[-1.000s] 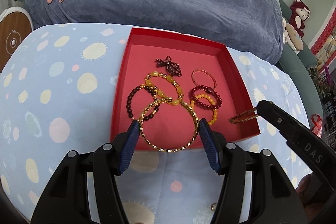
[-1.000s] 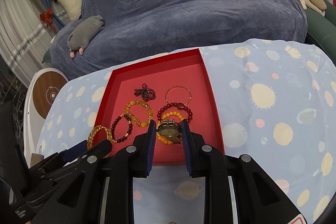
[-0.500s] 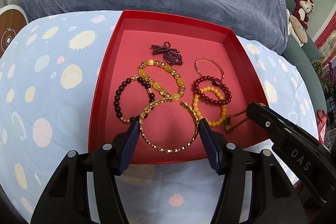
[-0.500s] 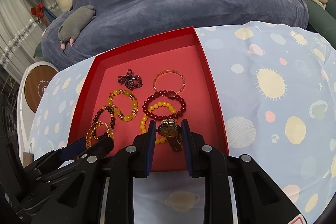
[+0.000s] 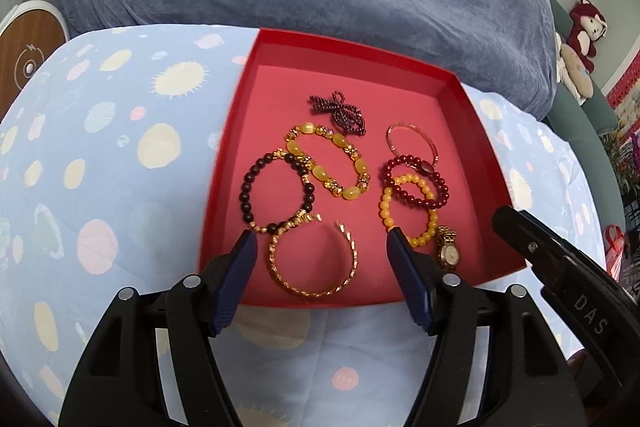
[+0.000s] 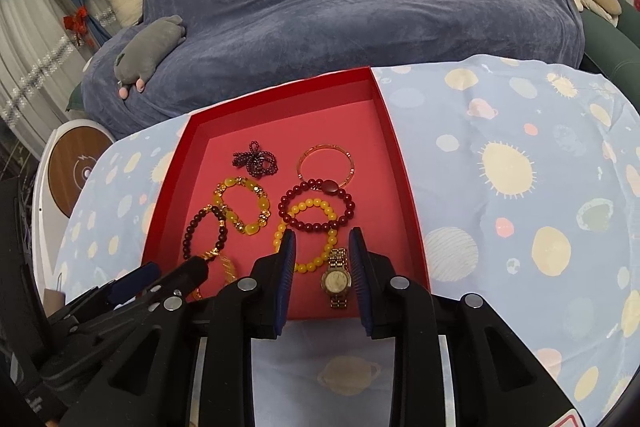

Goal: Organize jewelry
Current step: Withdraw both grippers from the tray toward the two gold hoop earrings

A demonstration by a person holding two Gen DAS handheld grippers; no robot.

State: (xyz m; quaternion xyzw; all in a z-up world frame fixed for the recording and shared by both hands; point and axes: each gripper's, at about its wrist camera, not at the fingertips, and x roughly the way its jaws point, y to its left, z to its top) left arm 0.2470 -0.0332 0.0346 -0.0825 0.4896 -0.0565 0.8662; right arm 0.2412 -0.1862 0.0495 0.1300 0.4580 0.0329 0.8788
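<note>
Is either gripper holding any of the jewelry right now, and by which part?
Nothing is held. The gold bangle and the gold watch lie released in the red tray.

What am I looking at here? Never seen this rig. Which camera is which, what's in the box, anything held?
No robot arm: a person holds one two-finger gripper in each hand, each with a fisheye camera looking along its fingers.

The left wrist view shows the left gripper over a gold open bangle. Its fingers have just been opening and stand clear of the bangle, which lies in the red tray.

The right wrist view shows the right gripper above a gold watch. Its fingers have eased apart; the watch lies loose on the tray floor.

Also in the tray: beaded bracelets in yellow, dark red and black, a thin bangle and a dark beaded bow. The tray sits on a planet-print cloth. Nothing is held.
</note>
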